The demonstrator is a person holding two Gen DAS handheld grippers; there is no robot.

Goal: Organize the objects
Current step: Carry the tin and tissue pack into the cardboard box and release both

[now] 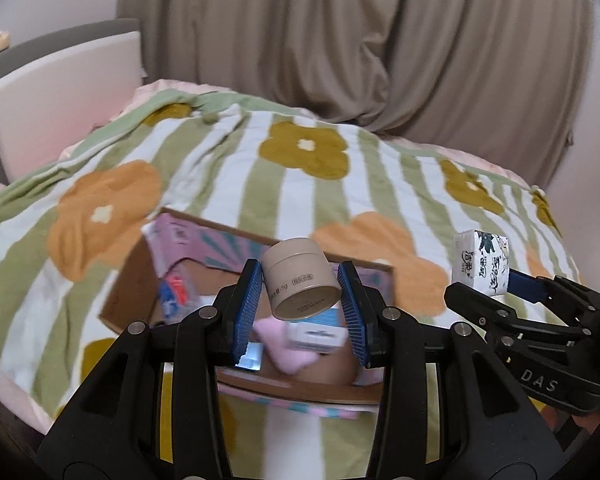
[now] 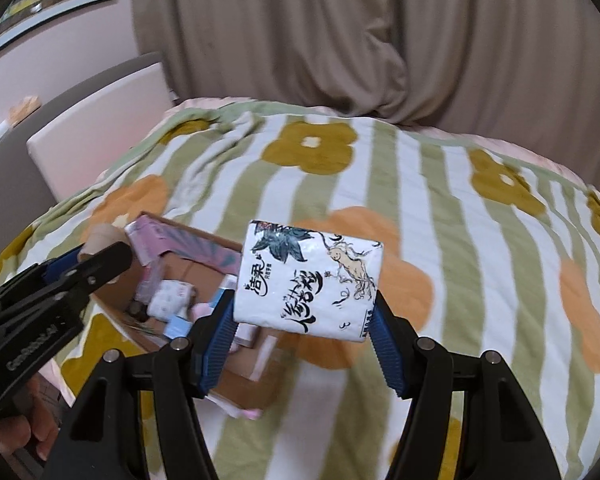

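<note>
The left gripper (image 1: 302, 312) clamps a beige cylindrical tin (image 1: 300, 280), held tilted above the open cardboard box (image 1: 124, 288) lying on the flowered blanket (image 1: 260, 184). The right gripper (image 2: 304, 336) grips a printed tissue pack (image 2: 310, 280) in the air, just right of the box. Both items seem mid-carry toward the box; next, each likely needs lowering into a free spot among the small packages (image 2: 172, 296) inside before release.
</note>
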